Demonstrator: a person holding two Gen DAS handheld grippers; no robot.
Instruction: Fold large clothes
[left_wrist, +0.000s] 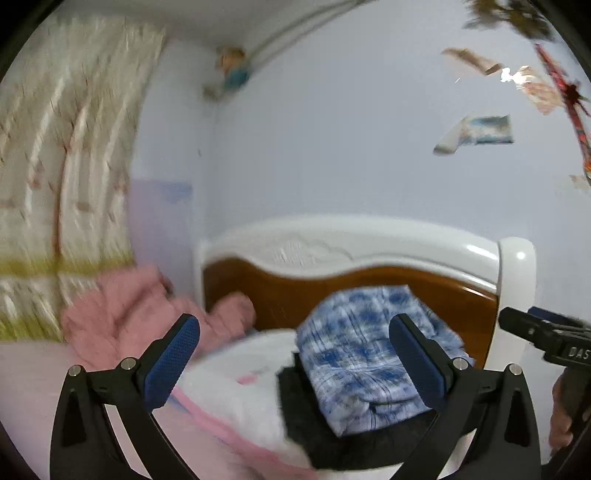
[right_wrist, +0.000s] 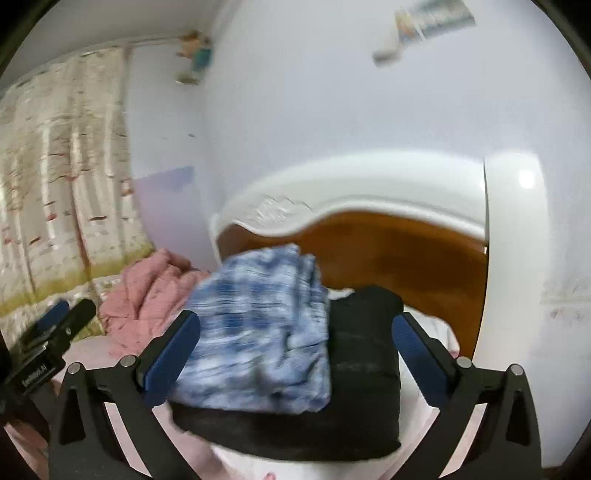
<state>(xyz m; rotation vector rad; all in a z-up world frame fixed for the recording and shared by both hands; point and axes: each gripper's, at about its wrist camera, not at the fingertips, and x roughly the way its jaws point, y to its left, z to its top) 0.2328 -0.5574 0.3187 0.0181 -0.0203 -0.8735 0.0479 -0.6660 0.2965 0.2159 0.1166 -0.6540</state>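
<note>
You are holding both claws spread, nothing between the pads: left claw (left_wrist: 293, 354), right claw (right_wrist: 295, 356). Both views are blurring, so fine detail is unreliable. Directly ahead of each claw, a folded blue-and-white garment (right_wrist: 258, 336) is lying on top of a folded black garment (right_wrist: 365, 354), the stack resting on a white pillow (left_wrist: 236, 398) at the head of the bed, in front of the headboard (left_wrist: 369, 295). Beyond and to the left of the left claw, a pink garment (left_wrist: 122, 317) is lying crumpled (judged the next piece, unfolded). For a clean step, you are best keeping the jaws wide, steadying your hands, then pinching the pink cloth at two corners well apart before spreading it flat.
</note>
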